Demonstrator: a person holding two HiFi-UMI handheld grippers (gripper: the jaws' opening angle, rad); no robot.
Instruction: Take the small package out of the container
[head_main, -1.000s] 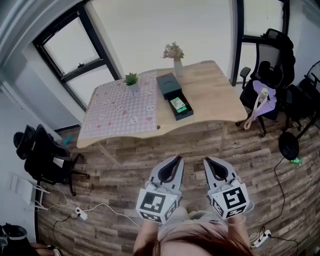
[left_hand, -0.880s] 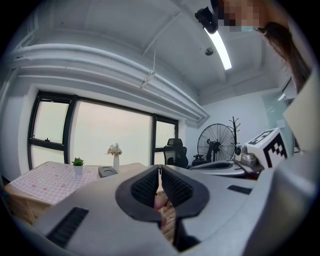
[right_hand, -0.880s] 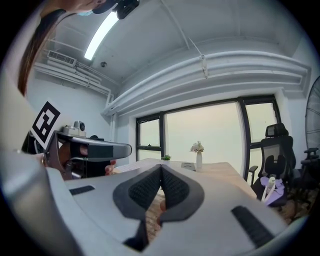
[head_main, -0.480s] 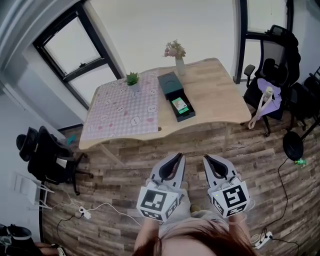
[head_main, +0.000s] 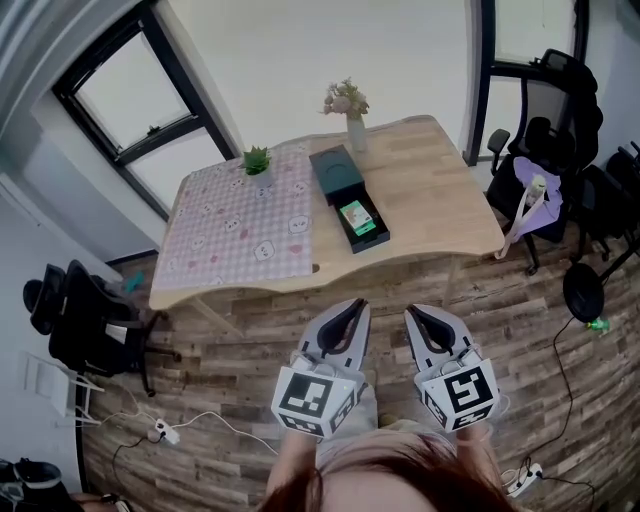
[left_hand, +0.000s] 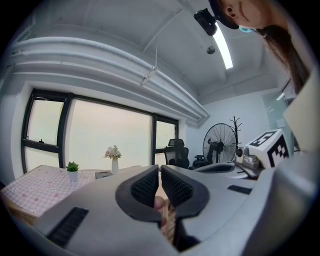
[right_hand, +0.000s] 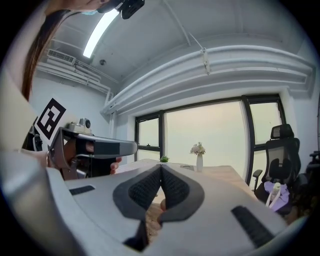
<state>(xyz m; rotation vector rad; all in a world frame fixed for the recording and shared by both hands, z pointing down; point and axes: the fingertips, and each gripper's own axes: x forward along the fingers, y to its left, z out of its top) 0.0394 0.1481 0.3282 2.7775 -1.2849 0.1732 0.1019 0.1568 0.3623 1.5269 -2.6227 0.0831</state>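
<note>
A dark open box (head_main: 349, 201) lies on the wooden table (head_main: 430, 190), its lid end toward the far side. Inside its near half sits a small green and white package (head_main: 357, 215). My left gripper (head_main: 345, 313) and right gripper (head_main: 423, 320) hang side by side over the floor, well short of the table and far from the box. Both are shut with nothing between the jaws. In the left gripper view the left gripper (left_hand: 160, 171) shows its tips meeting, and in the right gripper view the right gripper (right_hand: 160, 169) shows the same.
A pink patterned cloth (head_main: 240, 220) covers the table's left half, with a small potted plant (head_main: 257, 162) and a vase of flowers (head_main: 348, 110) at the far edge. Office chairs (head_main: 545, 150) stand at the right, another chair (head_main: 80, 320) at the left. Cables (head_main: 190, 420) lie on the plank floor.
The head view has shifted slightly, so the table sits a little lower and further left. Both grippers stay shut and hold the same place in front of me.
</note>
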